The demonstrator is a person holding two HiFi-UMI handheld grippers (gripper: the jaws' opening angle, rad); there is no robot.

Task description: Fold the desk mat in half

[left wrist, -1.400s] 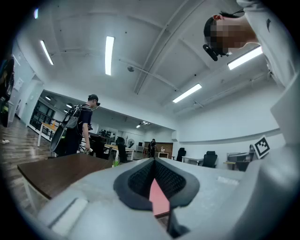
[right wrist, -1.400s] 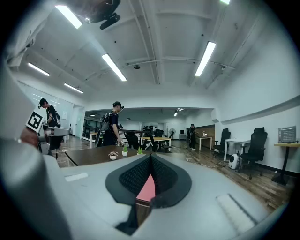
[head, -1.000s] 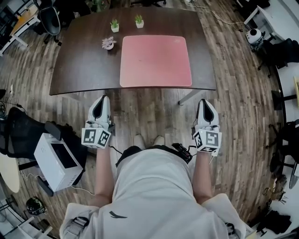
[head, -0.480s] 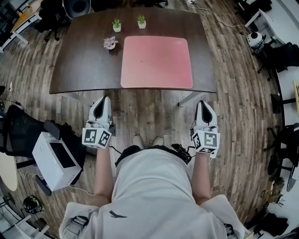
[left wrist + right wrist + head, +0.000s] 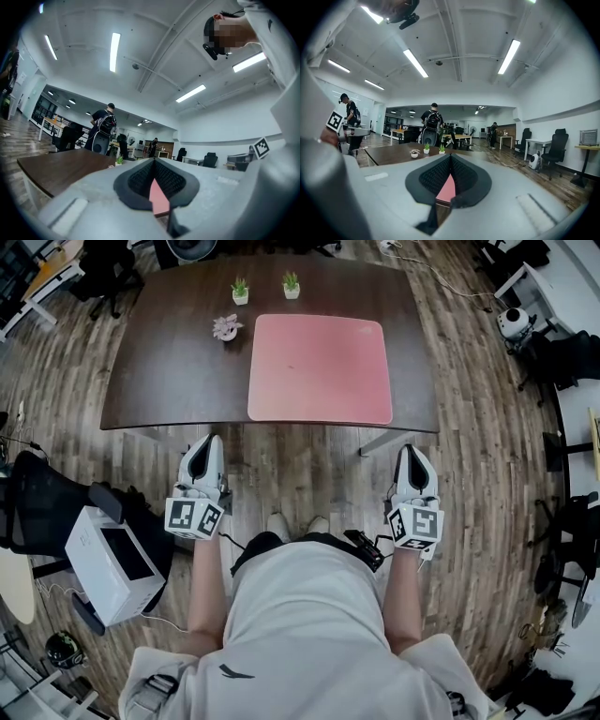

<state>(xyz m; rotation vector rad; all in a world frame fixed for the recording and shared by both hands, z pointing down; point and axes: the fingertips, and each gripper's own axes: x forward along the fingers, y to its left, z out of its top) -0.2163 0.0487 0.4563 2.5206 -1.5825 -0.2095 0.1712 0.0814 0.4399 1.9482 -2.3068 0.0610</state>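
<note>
A pink desk mat (image 5: 321,368) lies flat and unfolded on the dark brown table (image 5: 169,371), close to its near edge. Both grippers hang in front of the person's body, short of the table and pointing at it. My left gripper (image 5: 203,448) is shut and holds nothing. My right gripper (image 5: 413,454) is also shut and empty. In the left gripper view the jaws of the gripper (image 5: 153,161) meet at their tips, and a strip of the mat (image 5: 158,199) shows beyond them. The right gripper view shows the same: gripper (image 5: 450,157), mat (image 5: 447,190).
Two small potted plants (image 5: 241,291) (image 5: 292,284) stand at the table's far edge, and a third pot (image 5: 226,328) sits left of the mat. A white box (image 5: 111,563) rests on the wooden floor at my left. A person with a backpack (image 5: 431,123) stands beyond the table.
The table and mat sit slightly further right in the head view. Both grippers have stayed where they were, still shut.
</note>
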